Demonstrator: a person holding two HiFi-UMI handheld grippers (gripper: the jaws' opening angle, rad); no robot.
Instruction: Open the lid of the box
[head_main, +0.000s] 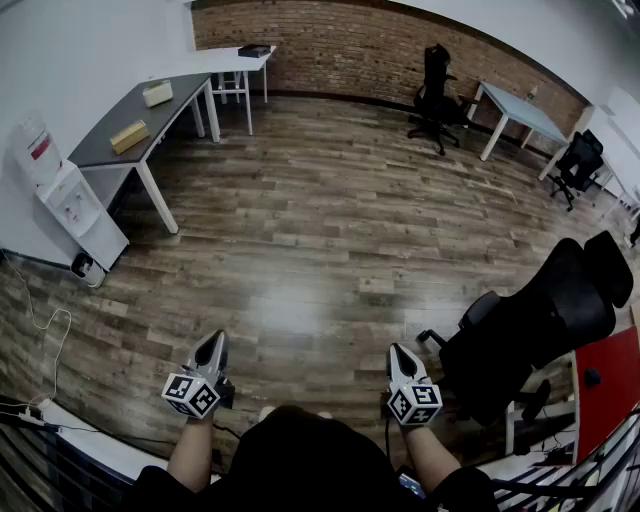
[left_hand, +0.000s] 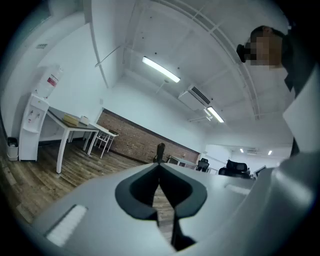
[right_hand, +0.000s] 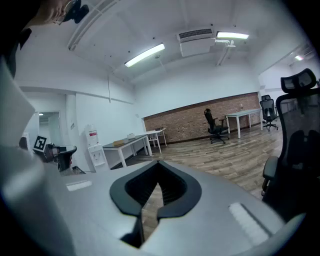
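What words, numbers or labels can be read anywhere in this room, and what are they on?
No words or numbers can be read.
Red label on the water dispenser: too small to read.
Left marker cube and right marker cube: black-and-white patterns, no letters.
Square tag at the left of the right gripper view: pattern only.

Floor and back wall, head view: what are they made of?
Floor: wood-look planks, laminate or real wood, can't tell; staggered grained boards, semi-gloss glare patch. Back wall: exposed brick, matte; reddish courses with mortar lines.
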